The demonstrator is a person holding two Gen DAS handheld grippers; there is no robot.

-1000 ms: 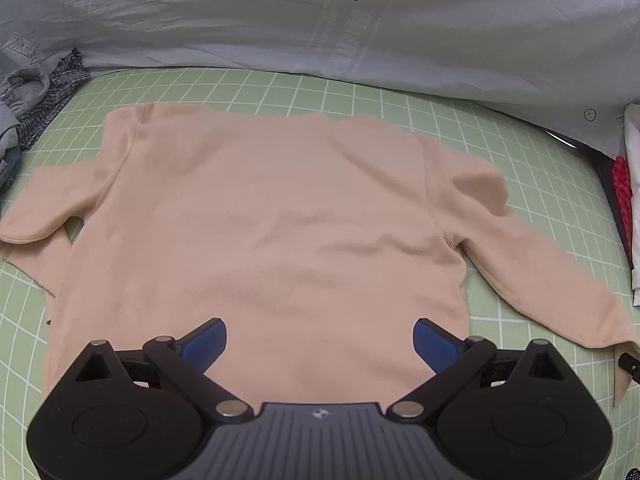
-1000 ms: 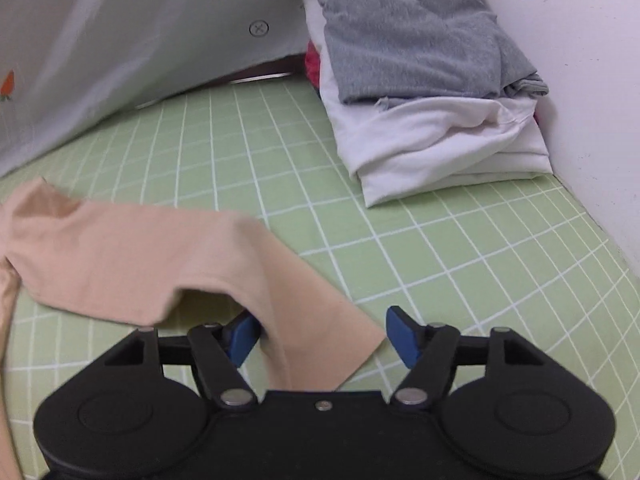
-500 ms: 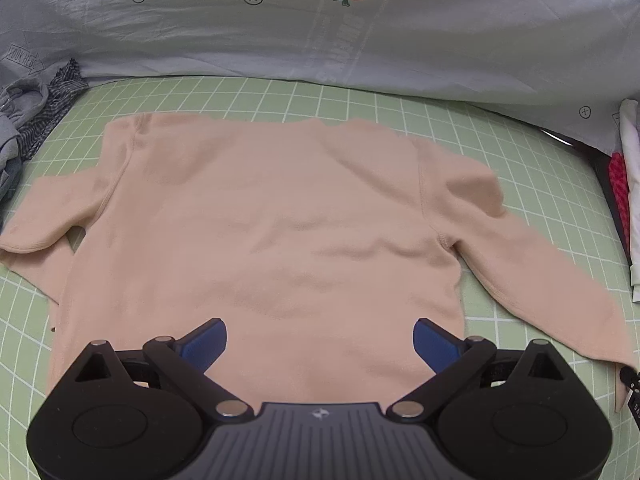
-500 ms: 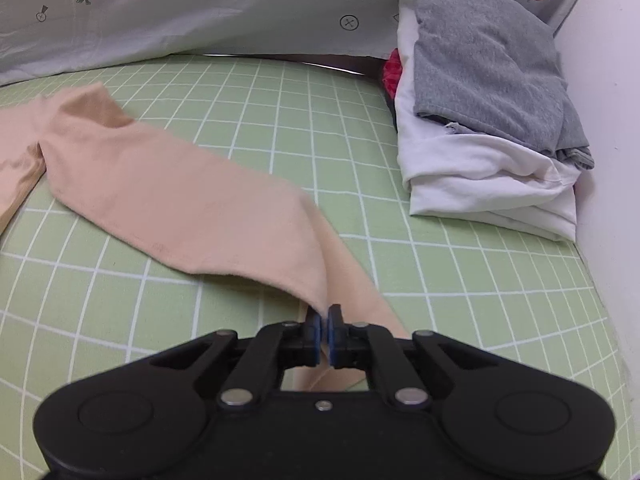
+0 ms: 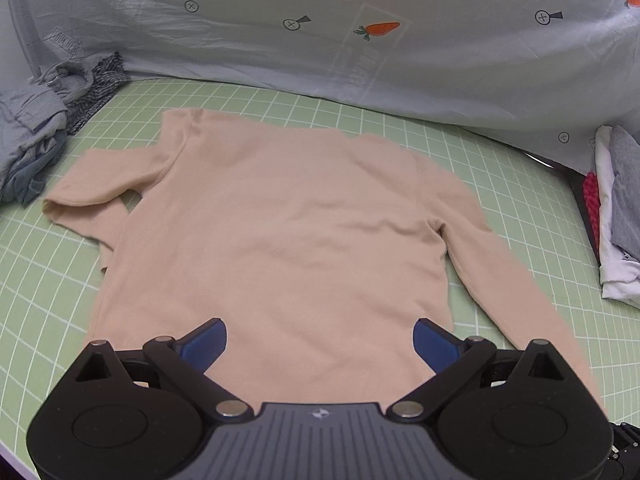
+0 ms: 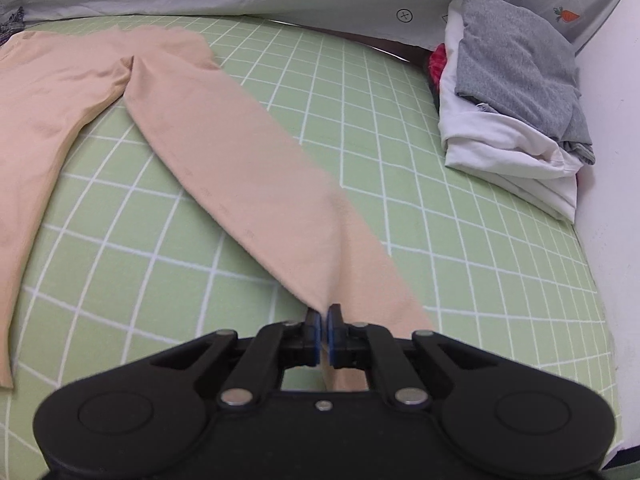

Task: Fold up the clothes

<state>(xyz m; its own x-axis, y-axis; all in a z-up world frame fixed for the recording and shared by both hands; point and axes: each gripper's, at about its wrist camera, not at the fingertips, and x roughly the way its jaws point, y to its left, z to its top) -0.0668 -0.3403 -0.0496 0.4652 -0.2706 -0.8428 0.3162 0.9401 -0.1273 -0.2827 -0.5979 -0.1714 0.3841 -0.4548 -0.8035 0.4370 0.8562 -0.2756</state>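
A peach long-sleeved shirt [image 5: 280, 232] lies flat on the green grid mat [image 5: 360, 120], its hem nearest my left gripper. My left gripper [image 5: 320, 344] is open and empty, hovering over the hem. The shirt's left sleeve [image 5: 92, 196] is folded under near the body. In the right wrist view the right sleeve [image 6: 240, 168] stretches out straight across the mat [image 6: 460, 240]. My right gripper [image 6: 324, 324] is shut on the sleeve's cuff end and holds it pulled taut.
A stack of folded clothes, grey on white [image 6: 516, 92], sits at the right by the white wall; it also shows in the left wrist view [image 5: 620, 216]. A crumpled grey pile [image 5: 40, 132] lies at the far left. A carrot-print sheet [image 5: 360, 40] lines the back.
My right gripper closed on the sleeve's cuff and pulled the sleeve out straight. My left gripper drew back and higher over the hem, staying open.
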